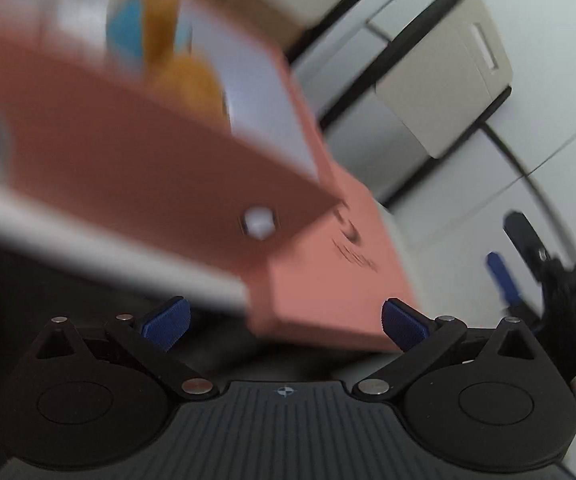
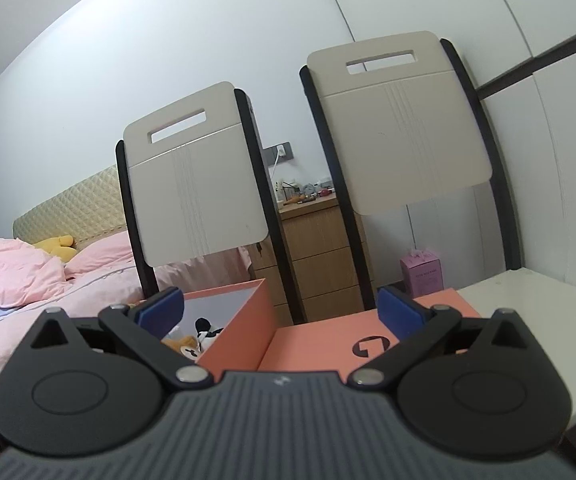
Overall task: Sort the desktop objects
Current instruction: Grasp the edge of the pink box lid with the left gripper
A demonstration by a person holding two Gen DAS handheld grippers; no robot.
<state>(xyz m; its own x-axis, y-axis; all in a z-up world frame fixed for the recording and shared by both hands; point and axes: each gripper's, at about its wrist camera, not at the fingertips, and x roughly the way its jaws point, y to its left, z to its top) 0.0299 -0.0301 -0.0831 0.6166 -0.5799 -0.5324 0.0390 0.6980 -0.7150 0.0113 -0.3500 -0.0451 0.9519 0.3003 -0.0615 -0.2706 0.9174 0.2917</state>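
An open salmon-orange box point(image 2: 239, 320) stands on the white table point(image 2: 528, 312). Its flat lid point(image 2: 320, 340), marked with a black logo, lies to the right against it. Inside sit a brown plush bear point(image 2: 185, 347) and a black-and-white plush point(image 2: 206, 330). My right gripper point(image 2: 280, 312) is open, low in front of the box and lid, holding nothing. The left wrist view is blurred and tilted: the box point(image 1: 147, 152) fills it, with an orange plush point(image 1: 189, 80) inside and the lid point(image 1: 328, 280) close by. My left gripper point(image 1: 284, 322) is open and empty beside the lid's near edge.
Two beige chair backs point(image 2: 195, 192) point(image 2: 404, 120) with black frames stand behind the table. Beyond are a bed with pink bedding point(image 2: 27, 276), a wooden dresser point(image 2: 320, 248) and a pink box point(image 2: 422, 276). One of the right gripper's fingers point(image 1: 502, 278) shows at the left view's right edge.
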